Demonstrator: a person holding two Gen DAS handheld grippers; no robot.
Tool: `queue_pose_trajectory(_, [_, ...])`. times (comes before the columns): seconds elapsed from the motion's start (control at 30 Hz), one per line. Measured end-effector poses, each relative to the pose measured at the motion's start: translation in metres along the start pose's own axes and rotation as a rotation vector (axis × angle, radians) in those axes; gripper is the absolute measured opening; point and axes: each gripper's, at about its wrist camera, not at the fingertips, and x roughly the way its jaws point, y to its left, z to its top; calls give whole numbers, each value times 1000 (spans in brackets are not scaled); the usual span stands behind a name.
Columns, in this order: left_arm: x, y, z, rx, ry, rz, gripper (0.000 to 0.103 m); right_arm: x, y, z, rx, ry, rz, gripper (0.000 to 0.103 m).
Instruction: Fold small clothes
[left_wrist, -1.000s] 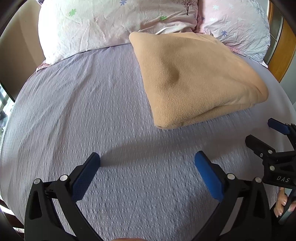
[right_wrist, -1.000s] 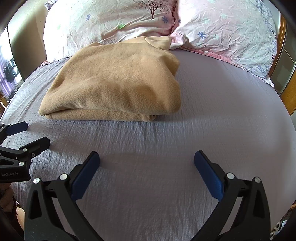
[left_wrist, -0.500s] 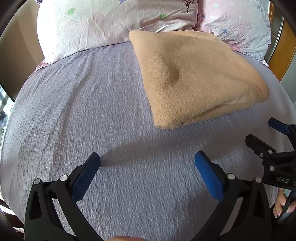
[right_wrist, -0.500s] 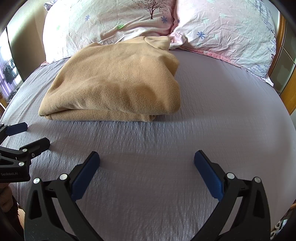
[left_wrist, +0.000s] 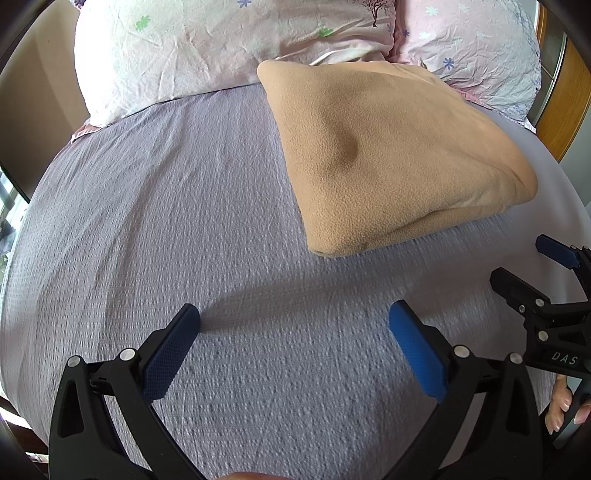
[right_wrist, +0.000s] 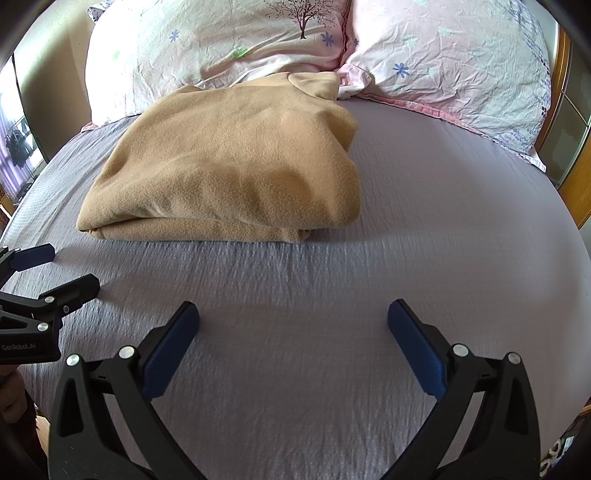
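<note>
A tan fleece garment (left_wrist: 388, 155) lies folded in a thick rectangle on the lilac bed sheet (left_wrist: 166, 221), its far edge against the pillows. In the right wrist view it (right_wrist: 236, 166) sits ahead and left of centre. My left gripper (left_wrist: 293, 317) is open and empty, held over bare sheet short of the garment's near corner. My right gripper (right_wrist: 293, 314) is open and empty, over bare sheet in front of the garment. Each gripper shows at the edge of the other's view: the right one (left_wrist: 528, 266), the left one (right_wrist: 62, 269).
Two pale floral pillows (right_wrist: 229, 40) (right_wrist: 450, 62) lie at the head of the bed. A wooden headboard edge (left_wrist: 565, 92) runs at the far right. The sheet (right_wrist: 461, 221) stretches around the garment. A wall (left_wrist: 33, 110) rises at the far left.
Both grippers stay open and almost still. The left wrist view has crept slightly, so the garment sits a touch lower in its frame.
</note>
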Motion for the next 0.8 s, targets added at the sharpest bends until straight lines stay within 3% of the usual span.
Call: queue_pose_trajectory(0.8, [0, 0, 1, -3, 4, 4, 102, 0, 1, 0, 3, -1, -2, 101])
